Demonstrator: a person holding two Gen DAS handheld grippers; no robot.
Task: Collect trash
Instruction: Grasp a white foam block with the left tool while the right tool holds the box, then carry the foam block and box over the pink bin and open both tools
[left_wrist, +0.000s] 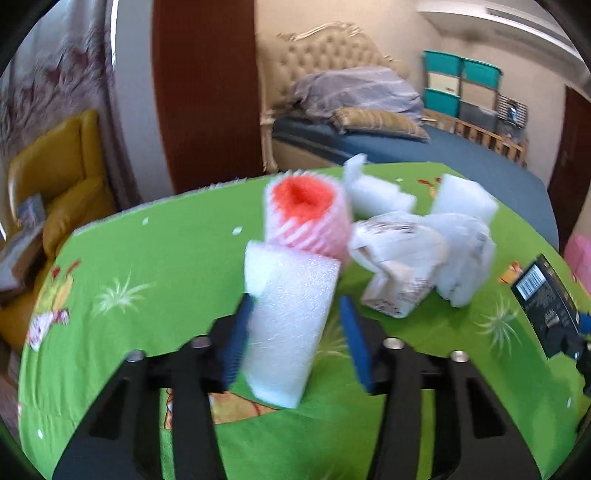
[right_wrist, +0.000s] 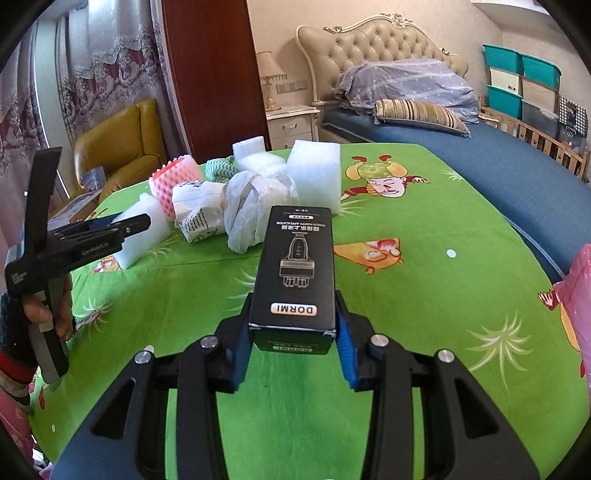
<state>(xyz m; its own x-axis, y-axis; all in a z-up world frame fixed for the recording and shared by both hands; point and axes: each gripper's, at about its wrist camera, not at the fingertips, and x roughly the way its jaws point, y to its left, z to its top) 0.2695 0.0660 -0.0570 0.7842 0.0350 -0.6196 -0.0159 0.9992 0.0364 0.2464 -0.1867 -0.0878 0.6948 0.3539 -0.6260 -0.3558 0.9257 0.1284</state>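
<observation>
My left gripper (left_wrist: 295, 301) has narrow jaws around a white foam roll (left_wrist: 291, 317), which stands tilted on the green tablecloth (left_wrist: 147, 266). The left pad lies against the roll and the right pad's tip meets its blurred edge. The right wrist view shows that gripper (right_wrist: 147, 220) side-on, with the foam roll (right_wrist: 136, 236) in its fingers and a hand (right_wrist: 48, 310) on the handle. My right gripper (right_wrist: 293, 299) is shut on a black "DORMI" box (right_wrist: 295, 266), held just above the cloth. The box (left_wrist: 543, 306) also shows at the right edge of the left wrist view.
Behind the roll lie a pink foam net sleeve (left_wrist: 306, 218), crumpled white bags (left_wrist: 402, 254) and white foam blocks (right_wrist: 314, 177). A pink bag (right_wrist: 576, 306) hangs at the table's right edge. A blue bed (right_wrist: 480, 147) stands beyond, a yellow armchair (right_wrist: 118, 147) to the left.
</observation>
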